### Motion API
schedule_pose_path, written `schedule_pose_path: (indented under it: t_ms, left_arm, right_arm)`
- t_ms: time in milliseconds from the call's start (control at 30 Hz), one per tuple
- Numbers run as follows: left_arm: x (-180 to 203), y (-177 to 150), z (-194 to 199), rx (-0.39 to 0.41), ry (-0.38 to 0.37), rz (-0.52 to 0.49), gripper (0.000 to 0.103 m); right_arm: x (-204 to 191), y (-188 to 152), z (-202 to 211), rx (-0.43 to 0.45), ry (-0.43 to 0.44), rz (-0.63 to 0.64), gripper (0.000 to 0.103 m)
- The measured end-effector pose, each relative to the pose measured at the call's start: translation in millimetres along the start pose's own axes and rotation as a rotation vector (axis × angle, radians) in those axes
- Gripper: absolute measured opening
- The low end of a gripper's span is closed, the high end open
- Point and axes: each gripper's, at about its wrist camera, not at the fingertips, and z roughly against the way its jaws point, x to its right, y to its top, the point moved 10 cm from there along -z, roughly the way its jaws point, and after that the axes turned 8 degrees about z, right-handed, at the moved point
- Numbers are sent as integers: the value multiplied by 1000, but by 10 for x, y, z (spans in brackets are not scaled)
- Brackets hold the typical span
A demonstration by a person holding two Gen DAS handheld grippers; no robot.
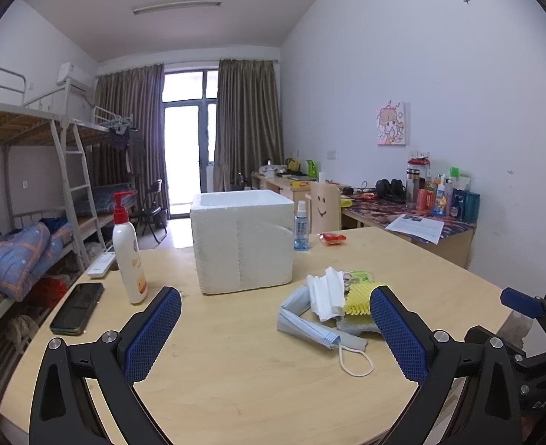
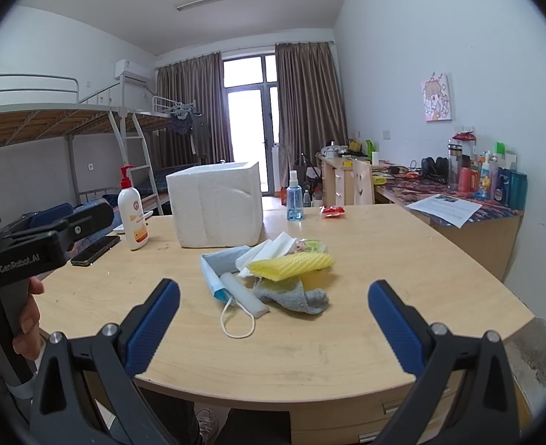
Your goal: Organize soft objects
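Note:
A pile of soft things lies mid-table: a blue face mask [image 2: 213, 272] with a white ear loop, a white folded tissue [image 2: 269, 250], a yellow foam net [image 2: 291, 265], a grey sock [image 2: 295, 296] and a small printed packet [image 2: 308, 246]. The pile also shows in the left wrist view, with the mask [image 1: 306, 324], tissue [image 1: 326, 293] and yellow net [image 1: 358, 298]. A white foam box [image 1: 243, 241] stands open-topped behind it. My left gripper [image 1: 275, 328] is open and empty, just in front of the pile. My right gripper [image 2: 273, 324] is open and empty, in front of the pile.
A lotion pump bottle [image 1: 128, 256] and a black phone [image 1: 78, 307] sit on the table's left. A blue spray bottle [image 1: 301, 228] and a red packet [image 1: 332, 238] sit behind the box. The left gripper's handle [image 2: 39, 241] fills the right view's left edge. A cluttered desk [image 1: 421, 215] stands at right.

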Motion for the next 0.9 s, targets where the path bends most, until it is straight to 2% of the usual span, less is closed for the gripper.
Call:
schedule_pose_path:
  t_ms: [433, 667, 900]
  left_arm:
    - [-36, -13, -20, -10, -1, 13, 102]
    - [-77, -88, -198, -55, -12, 7, 102]
    - [-102, -193, -508, -139, -27, -2, 102]
  right_arm:
    - [22, 1, -46, -10, -6, -4, 103]
    - [35, -7, -158, -30, 4, 5, 103]
    - [36, -24, -410, -66, 8, 28, 103]
